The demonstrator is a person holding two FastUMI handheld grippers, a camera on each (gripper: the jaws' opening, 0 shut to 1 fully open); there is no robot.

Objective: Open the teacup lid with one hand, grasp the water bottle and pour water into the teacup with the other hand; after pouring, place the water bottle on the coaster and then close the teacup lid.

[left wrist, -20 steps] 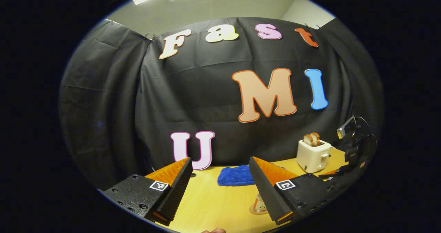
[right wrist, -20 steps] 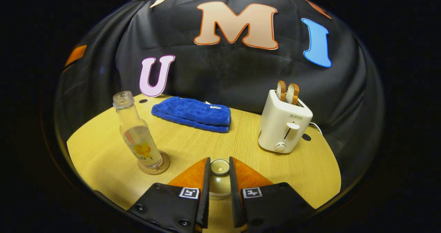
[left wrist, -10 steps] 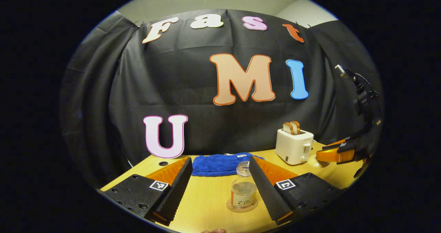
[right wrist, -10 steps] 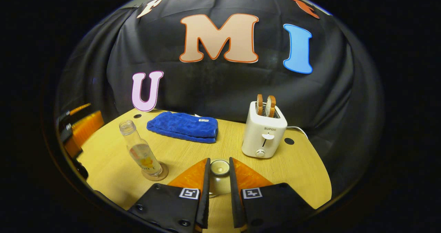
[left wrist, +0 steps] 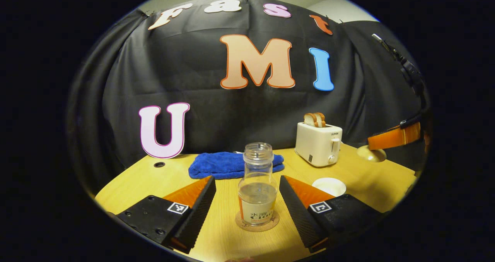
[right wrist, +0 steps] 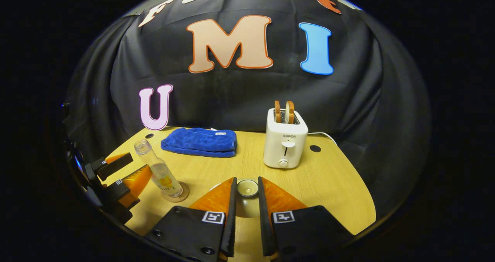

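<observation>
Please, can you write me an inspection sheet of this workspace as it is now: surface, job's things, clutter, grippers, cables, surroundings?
Surface: wooden table, with cable holes.
Job's things: water bottle upright on the coaster, uncapped, part full; teacup open; teacup lid lifted.
Clutter: blue towel folded at the back; white toaster holding two bread slices.
Grippers: left gripper open, fingers either side of the bottle, apart from it; right gripper shut on the lid's knob.
Cables: white cord behind the toaster.
Surroundings: black cloth wall.
</observation>
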